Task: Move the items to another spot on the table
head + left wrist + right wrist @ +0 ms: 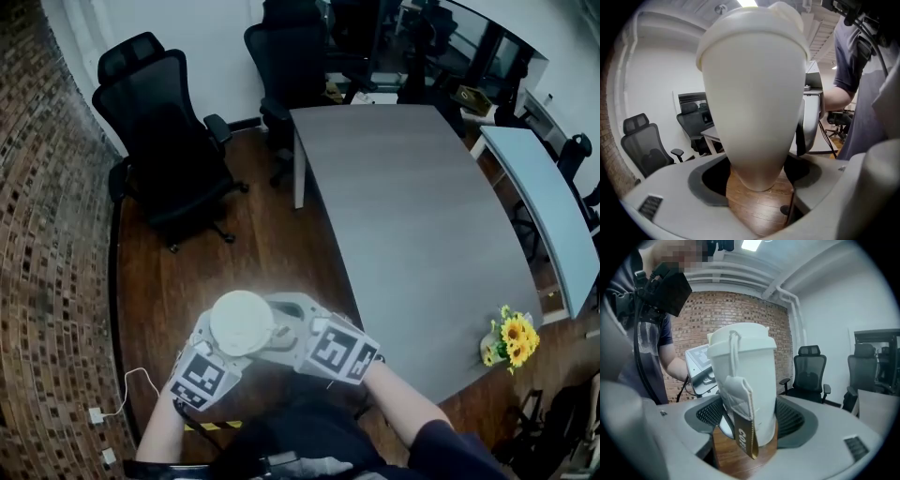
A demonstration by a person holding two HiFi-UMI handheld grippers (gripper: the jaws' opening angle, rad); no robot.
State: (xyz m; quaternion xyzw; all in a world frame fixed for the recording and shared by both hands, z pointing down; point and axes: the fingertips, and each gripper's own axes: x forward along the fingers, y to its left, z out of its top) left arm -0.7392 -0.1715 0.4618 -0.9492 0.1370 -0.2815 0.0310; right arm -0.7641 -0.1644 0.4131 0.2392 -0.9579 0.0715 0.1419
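A white lidded cup (242, 322) hangs in the air over the wooden floor, off the near left corner of the grey table (412, 216). My left gripper (225, 343) and right gripper (282, 328) close on it from opposite sides. In the left gripper view the cup's tapered body (754, 108) fills the gap between the jaws. In the right gripper view the cup (752, 380) sits between the jaws, and a grey strap with a gold tag (743, 427) hangs down its front.
A bunch of yellow sunflowers (513, 339) stands at the table's near right edge. Black office chairs (164, 141) stand to the left and at the far end. A pale second table (548, 202) lies to the right. A white cable (131, 384) lies on the floor.
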